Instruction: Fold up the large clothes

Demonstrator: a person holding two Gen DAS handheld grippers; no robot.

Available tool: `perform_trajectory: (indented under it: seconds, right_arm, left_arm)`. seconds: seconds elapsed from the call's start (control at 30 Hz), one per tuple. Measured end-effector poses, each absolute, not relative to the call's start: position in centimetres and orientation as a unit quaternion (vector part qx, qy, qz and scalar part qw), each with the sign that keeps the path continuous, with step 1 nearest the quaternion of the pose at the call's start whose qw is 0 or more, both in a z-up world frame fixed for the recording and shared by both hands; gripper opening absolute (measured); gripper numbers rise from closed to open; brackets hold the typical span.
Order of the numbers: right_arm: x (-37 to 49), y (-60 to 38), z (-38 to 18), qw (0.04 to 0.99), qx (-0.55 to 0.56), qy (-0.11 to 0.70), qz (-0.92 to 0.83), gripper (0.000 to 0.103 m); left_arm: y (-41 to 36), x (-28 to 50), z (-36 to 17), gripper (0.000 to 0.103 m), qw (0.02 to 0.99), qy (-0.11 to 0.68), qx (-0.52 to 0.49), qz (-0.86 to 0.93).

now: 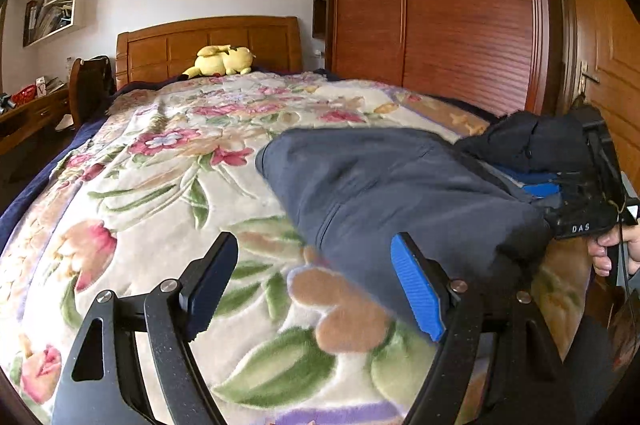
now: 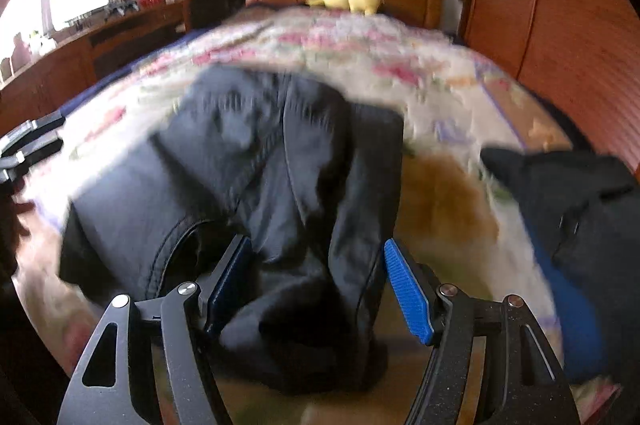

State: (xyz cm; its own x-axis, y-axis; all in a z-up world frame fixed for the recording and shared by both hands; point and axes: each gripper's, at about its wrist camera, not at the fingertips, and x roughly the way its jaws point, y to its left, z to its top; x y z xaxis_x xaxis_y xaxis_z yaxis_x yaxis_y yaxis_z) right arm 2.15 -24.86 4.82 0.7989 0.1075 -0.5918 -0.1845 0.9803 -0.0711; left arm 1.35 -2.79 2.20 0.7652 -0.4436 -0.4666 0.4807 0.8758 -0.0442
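Observation:
A dark navy garment [image 1: 380,185] lies folded on the floral blanket [image 1: 160,185] toward the bed's right side. My left gripper [image 1: 316,285] hovers open just over the blanket at the garment's near left edge; its right pad overlaps the cloth but nothing is pinched. In the blurred right wrist view the same garment [image 2: 260,165] narrows into a bunch that fills the gap of my right gripper [image 2: 316,289], which looks shut on it. The left wrist view has that gripper's black frame [image 1: 596,193] at the garment's raised right end, held by a hand [image 1: 612,253].
A second dark cloth [image 1: 532,141] with blue under it lies at the bed's right edge [image 2: 580,193]. A yellow plush toy [image 1: 224,61] rests by the wooden headboard [image 1: 208,41]. A wooden wardrobe [image 1: 440,5] stands on the right and a desk [image 1: 28,113] on the left.

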Motion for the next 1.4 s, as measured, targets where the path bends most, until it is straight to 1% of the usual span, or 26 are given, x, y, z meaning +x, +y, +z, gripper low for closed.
perform_trajectory:
  seconds: [0.07,0.17,0.37,0.5,0.63,1.03,1.17,1.4]
  right_arm:
    - [2.7,-25.3,4.2,0.945,-0.050,0.315,0.079,0.070]
    - [3.4,-26.0,5.2,0.945,-0.030,0.316,0.082,0.070]
    - [4.5,-25.3,9.1,0.951,-0.063,0.294,0.075,0.070]
    - [5.3,-25.4,12.8,0.959,-0.068,0.266,0.071,0.070]
    - [6.8,-24.4,14.2,0.958,-0.084,0.263,0.074,0.070]
    - [16.3,-22.2,13.0,0.934,-0.097,0.332,0.093,0.070]
    - [18.9,-21.8,11.6,0.924,-0.101,0.358,0.090,0.070]
    - [21.9,-22.8,9.6,0.909,-0.052,0.399,0.108,0.070]
  left_arm:
    - [-3.0,1.5,1.7,0.080,0.936,0.245,0.040,-0.250]
    - [-3.4,1.5,1.5,0.080,0.933,0.248,0.042,-0.256]
    - [-3.8,1.3,1.6,0.080,0.936,0.240,0.045,-0.255]
    - [-3.8,1.5,1.8,0.080,0.938,0.238,0.039,-0.250]
    - [-3.8,1.8,1.6,0.080,0.939,0.238,0.035,-0.245]
    - [-3.5,2.7,1.1,0.080,0.940,0.242,0.033,-0.239]
    - [-3.5,2.6,1.1,0.080,0.940,0.241,0.034,-0.240]
    - [-3.5,2.8,0.8,0.080,0.939,0.245,0.034,-0.239]
